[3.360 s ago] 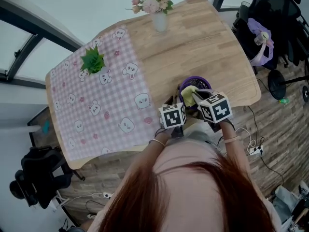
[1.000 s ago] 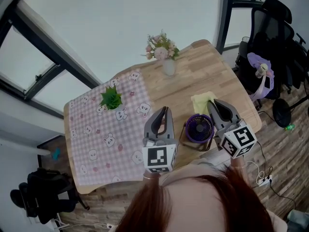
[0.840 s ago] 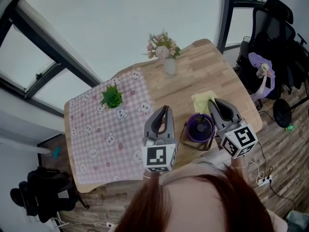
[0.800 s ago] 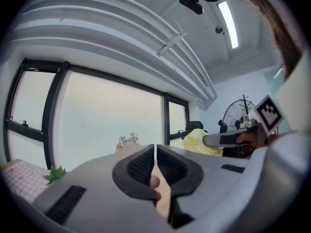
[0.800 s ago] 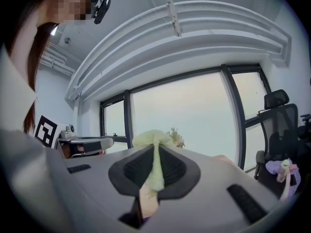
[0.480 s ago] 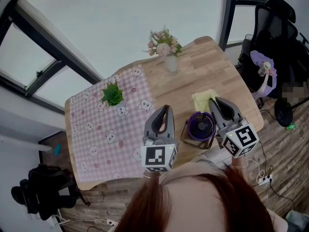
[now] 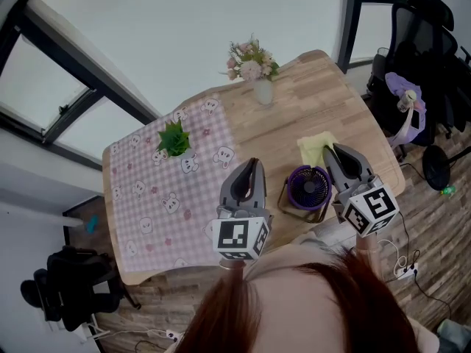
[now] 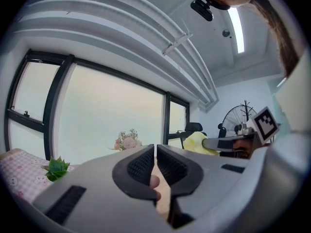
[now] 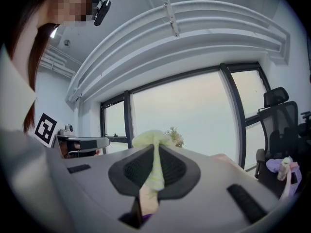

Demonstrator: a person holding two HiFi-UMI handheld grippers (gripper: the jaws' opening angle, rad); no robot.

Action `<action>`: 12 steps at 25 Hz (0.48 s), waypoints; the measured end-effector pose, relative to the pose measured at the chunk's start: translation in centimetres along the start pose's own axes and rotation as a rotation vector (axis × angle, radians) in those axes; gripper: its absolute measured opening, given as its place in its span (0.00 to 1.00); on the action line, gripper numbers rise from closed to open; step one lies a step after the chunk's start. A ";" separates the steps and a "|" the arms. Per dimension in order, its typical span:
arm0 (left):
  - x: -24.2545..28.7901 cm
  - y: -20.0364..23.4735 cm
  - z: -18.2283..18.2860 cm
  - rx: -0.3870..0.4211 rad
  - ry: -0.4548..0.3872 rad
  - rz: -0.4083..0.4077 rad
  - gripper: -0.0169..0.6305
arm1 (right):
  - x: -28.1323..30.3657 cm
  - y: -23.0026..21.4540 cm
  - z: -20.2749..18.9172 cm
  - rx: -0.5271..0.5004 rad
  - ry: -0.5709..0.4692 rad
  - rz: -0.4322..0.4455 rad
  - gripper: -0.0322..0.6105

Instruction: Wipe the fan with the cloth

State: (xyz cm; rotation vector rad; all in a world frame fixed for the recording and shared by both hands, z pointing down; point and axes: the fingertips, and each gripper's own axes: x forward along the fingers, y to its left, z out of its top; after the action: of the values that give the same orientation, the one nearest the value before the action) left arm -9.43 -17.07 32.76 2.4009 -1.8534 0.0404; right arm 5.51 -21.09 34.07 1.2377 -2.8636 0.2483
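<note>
Gripping cloth (image 9: pixel 148 139) in right gripper (image 9: pixel 154 152) fingers, clear only in its view; left gripper (image 8: pixel 155 150) closed, empty.

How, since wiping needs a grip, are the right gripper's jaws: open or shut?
Shut on the cloth: in its own view, the right gripper pinches yellow fabric.

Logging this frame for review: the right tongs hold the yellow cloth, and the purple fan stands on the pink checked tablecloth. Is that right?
Not quite. The head view shows the fan standing on the bare wood of the table, to the right of the checked tablecloth, not on it. The right tongs do hold the yellow cloth.
</note>
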 end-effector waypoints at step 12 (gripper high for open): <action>-0.6 -0.7 -0.2 -0.016 0.002 -0.021 0.06 | -1.3 -0.1 0.0 -0.028 0.003 -0.050 0.09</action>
State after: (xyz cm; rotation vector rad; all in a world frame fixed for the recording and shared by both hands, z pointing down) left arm -8.86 -16.27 32.82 2.4087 -1.8207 0.0257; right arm 6.50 -20.25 33.98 1.3007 -2.8189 0.2084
